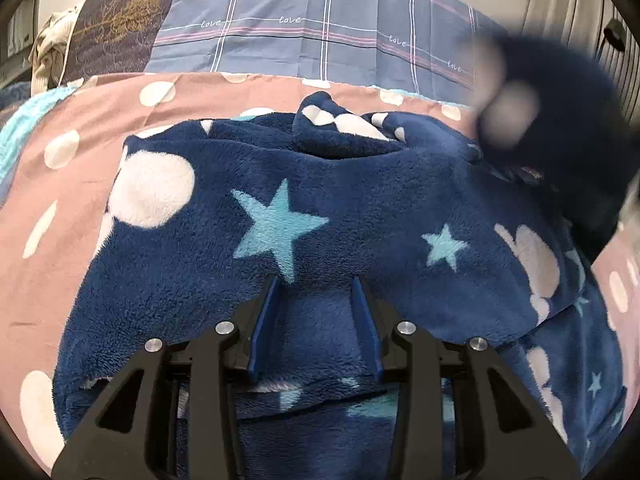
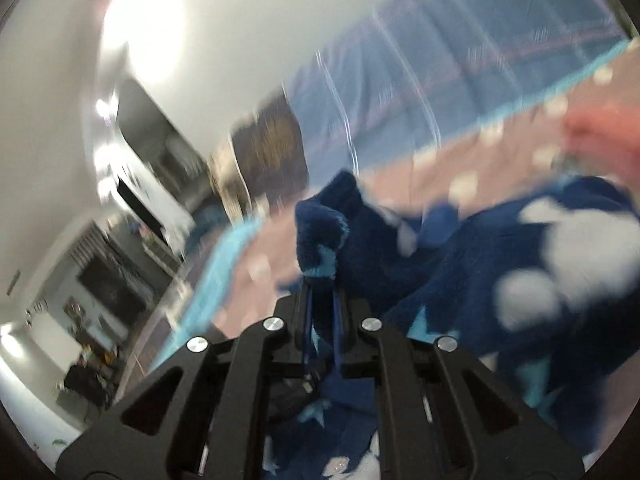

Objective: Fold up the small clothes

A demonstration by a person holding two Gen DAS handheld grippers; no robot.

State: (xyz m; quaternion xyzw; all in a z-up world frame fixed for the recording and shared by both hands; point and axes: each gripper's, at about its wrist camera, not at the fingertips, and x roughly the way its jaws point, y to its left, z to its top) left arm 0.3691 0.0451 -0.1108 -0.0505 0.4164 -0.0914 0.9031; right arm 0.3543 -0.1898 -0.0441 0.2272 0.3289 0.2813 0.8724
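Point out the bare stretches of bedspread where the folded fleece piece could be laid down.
Bare pink dotted bedspread lies left of the navy star fleece garment, out to the turquoise blanket edge. A narrower strip runs between the garment's far edge and the plaid pillow. The middle is crowded: the open left gripper is over the fleece, and the right gripper grips a fold.
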